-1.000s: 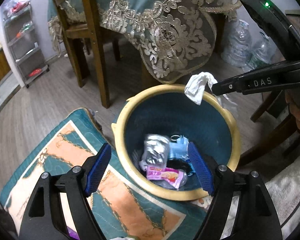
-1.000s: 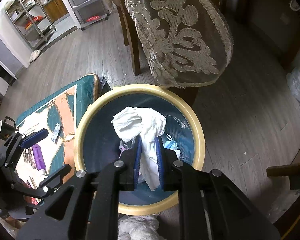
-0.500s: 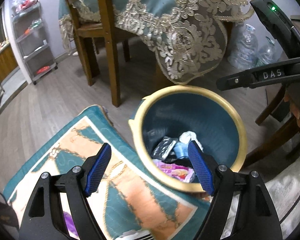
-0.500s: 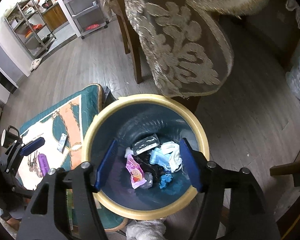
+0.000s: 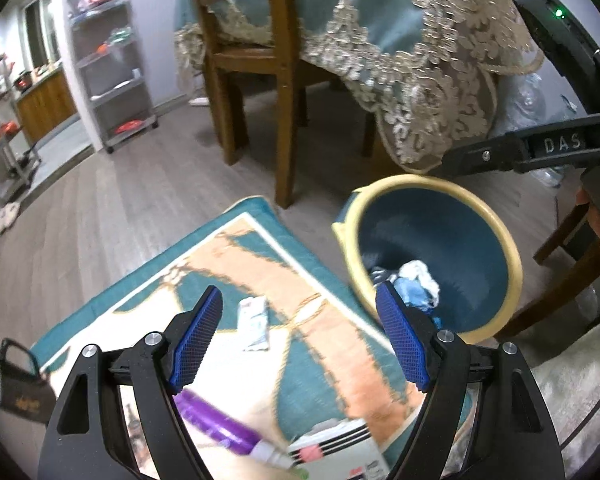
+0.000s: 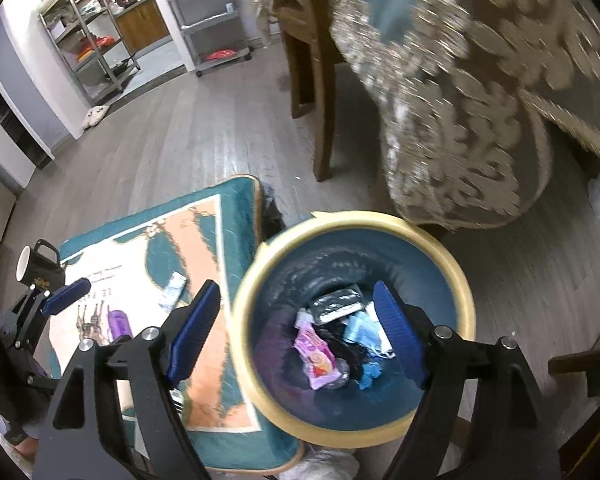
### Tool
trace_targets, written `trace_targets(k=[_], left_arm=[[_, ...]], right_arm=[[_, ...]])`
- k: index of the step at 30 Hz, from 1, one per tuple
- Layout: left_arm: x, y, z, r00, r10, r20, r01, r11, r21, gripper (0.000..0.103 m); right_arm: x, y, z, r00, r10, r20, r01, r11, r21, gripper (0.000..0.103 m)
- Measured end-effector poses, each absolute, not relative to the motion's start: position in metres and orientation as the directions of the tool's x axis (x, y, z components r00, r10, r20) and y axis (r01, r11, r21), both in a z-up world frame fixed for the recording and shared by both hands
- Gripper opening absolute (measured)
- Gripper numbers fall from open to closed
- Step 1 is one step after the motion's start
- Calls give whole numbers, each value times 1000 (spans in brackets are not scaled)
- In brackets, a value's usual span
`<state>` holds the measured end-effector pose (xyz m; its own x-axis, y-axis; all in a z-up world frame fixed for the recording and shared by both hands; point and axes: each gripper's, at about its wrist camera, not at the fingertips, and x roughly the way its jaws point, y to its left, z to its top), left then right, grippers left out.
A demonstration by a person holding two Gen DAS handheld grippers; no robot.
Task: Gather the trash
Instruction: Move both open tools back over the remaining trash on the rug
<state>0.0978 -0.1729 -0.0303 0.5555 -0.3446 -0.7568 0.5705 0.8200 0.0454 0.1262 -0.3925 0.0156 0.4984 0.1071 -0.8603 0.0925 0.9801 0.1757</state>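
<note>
Trash lies in two places: wrappers and a white tissue (image 5: 418, 274) sit at the bottom of the yellow-rimmed blue bin (image 6: 456, 264) on the wood floor, beside the teal patterned mat (image 5: 228, 240) that carries a small white packet (image 5: 254, 322). Above the bin, the right gripper (image 6: 296, 328) has just been opening its jaws, now wide and empty. Over the mat, the left gripper (image 5: 298, 340) is spread wide too, grasping nothing.

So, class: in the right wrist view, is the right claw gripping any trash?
No. The right claw stands open and empty above the bin, with the trash lying inside it.
</note>
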Motion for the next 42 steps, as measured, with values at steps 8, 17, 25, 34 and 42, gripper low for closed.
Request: trace_targets(k=[8,17,25,34,42], left_arm=[[94,-127,-30,572,-298,-764,510,859,47,79],[92,-66,-43,580,-222,-784,422,905,56,80],[89,-15,-52,578,-161,-800,336,940,53,80],[96,17,-69,565,-100,-819,256,965,59,80],[113,27,-76,568,-44,-822,161,985,58,80]], right_arm=[[137,-349,17,503,114,-857,56,985,164,86],[151,-316,6,477,125,-870,45,985,166,86],[172,-281,-20,409,184,-894,97,965,243,87],[199,-242,-59,335,156,-929,76,979,191,85],[212,-218,-104,230,172,-958,51,981,188,59]])
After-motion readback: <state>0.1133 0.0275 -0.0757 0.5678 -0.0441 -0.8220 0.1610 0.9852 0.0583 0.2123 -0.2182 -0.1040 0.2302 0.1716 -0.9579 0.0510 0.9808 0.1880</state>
